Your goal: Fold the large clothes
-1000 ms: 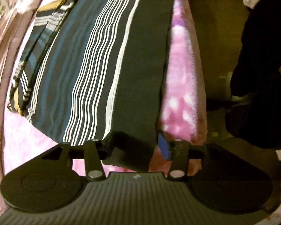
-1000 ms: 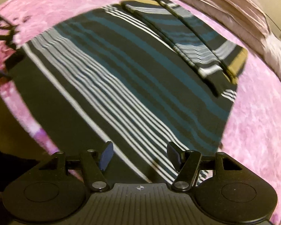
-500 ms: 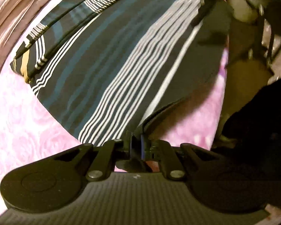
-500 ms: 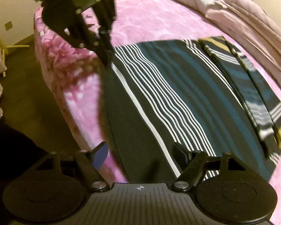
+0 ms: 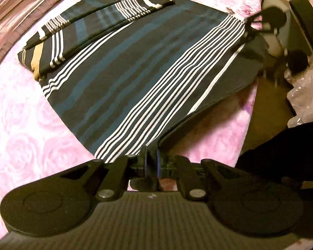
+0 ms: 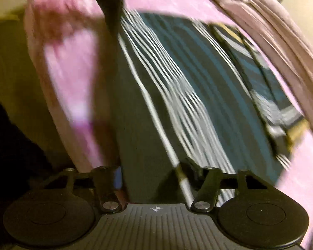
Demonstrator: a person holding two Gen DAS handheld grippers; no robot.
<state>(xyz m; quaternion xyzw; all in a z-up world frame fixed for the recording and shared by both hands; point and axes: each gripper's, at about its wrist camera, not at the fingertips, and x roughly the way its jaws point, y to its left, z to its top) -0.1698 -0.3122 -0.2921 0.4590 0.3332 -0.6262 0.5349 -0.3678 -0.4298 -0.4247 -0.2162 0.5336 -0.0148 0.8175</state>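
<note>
So the striped garment (image 5: 135, 79) is spread flat on the bed (image 5: 20, 135), with its dark hem running along the bed's near edge and one side already folded in over the far part. The step in hand looks like grabbing both hem corners so the bottom can be lifted and folded up.

The left gripper (image 5: 151, 164) is pressed together, pinching one hem corner of the garment, which is raised a little off the bed there. The right gripper (image 6: 154, 177) is half spread with its jaws having just been closing; the dark hem band is between them, but the view is badly blurred, so no pinch can be confirmed yet (looks like the pads aren't biting so far).

Next, the right-hand closure probably needs to be finished on the cloth. Then both corners would have to be lifted together and carried toward the bed's far edge, kept level so the fold lands straight.
</note>
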